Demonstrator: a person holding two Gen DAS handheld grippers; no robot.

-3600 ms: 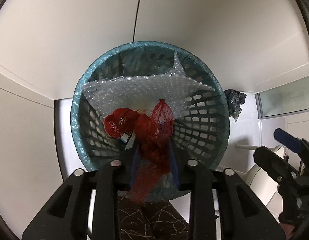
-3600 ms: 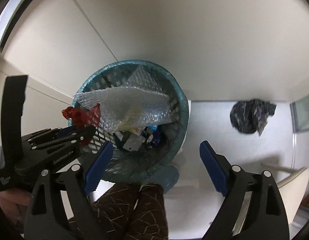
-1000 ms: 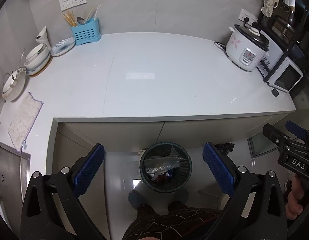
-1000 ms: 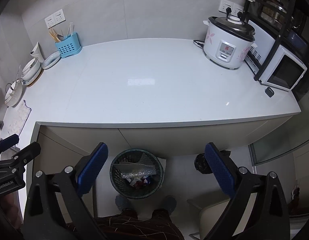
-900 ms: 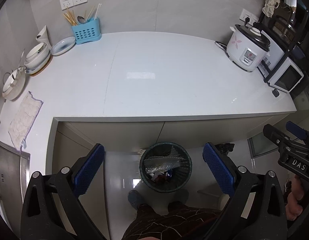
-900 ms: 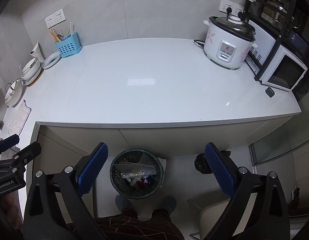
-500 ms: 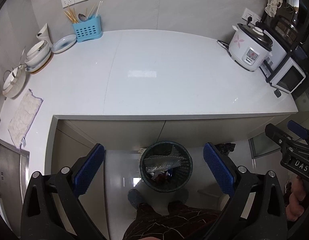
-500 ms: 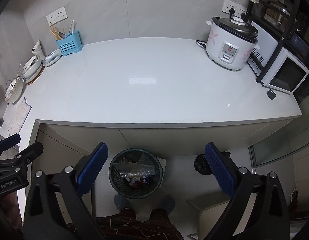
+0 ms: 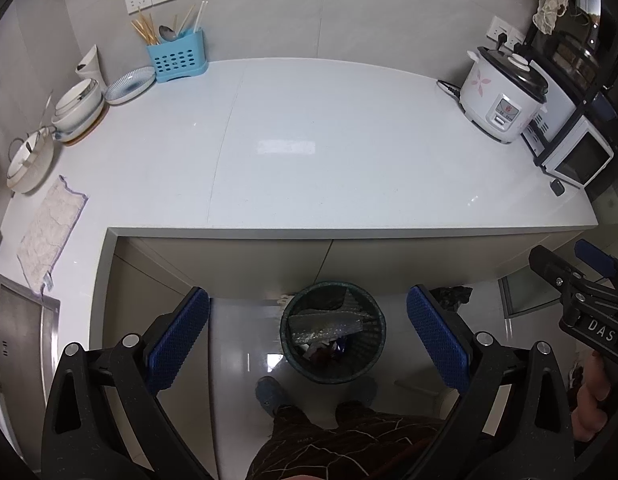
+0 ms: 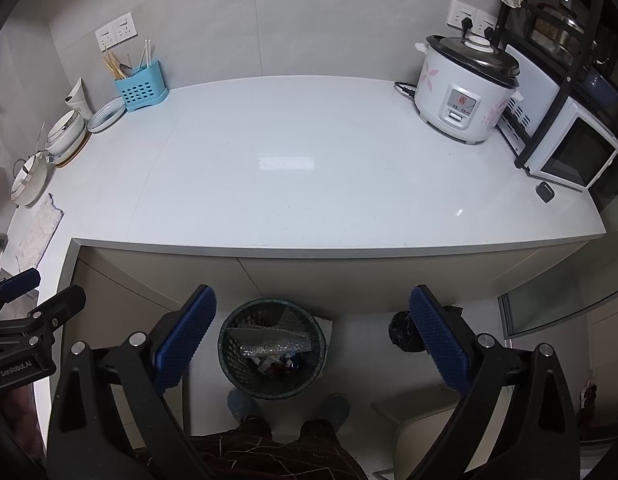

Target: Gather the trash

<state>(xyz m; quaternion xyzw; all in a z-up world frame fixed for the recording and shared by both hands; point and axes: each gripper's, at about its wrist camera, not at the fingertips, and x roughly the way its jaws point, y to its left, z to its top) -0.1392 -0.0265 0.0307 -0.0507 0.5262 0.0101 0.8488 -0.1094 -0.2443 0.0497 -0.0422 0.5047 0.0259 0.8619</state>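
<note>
Both grippers hang high above the white stone countertop (image 9: 309, 152), looking down. The left gripper (image 9: 307, 338) has its 2 blue-padded fingers (image 9: 177, 338) spread wide with nothing between them, and the right gripper (image 10: 309, 340) is spread just as wide, also empty.

Down on the floor, at the foot of the counter's front edge, stands the round teal plastic mesh wastebasket (image 9: 371, 364). Inside lies a crumpled sheet of clear bubble wrap (image 9: 329, 326), and under it a jumble of small scraps, a bit of red (image 9: 321, 356) among them; the rest is too small to make out. Just right of the basket, a black plastic bag (image 10: 403, 336) sits on the floor, partly hidden by a right finger pad. The person's patterned dark trousers (image 9: 349, 444) and 2 shoes show just in front of the basket.

On the counter: a white rice cooker with a black lid (image 10: 465, 92) at the right, a light blue perforated utensil holder (image 9: 177, 58) at the back left, bowls and a plate beside it.
</note>
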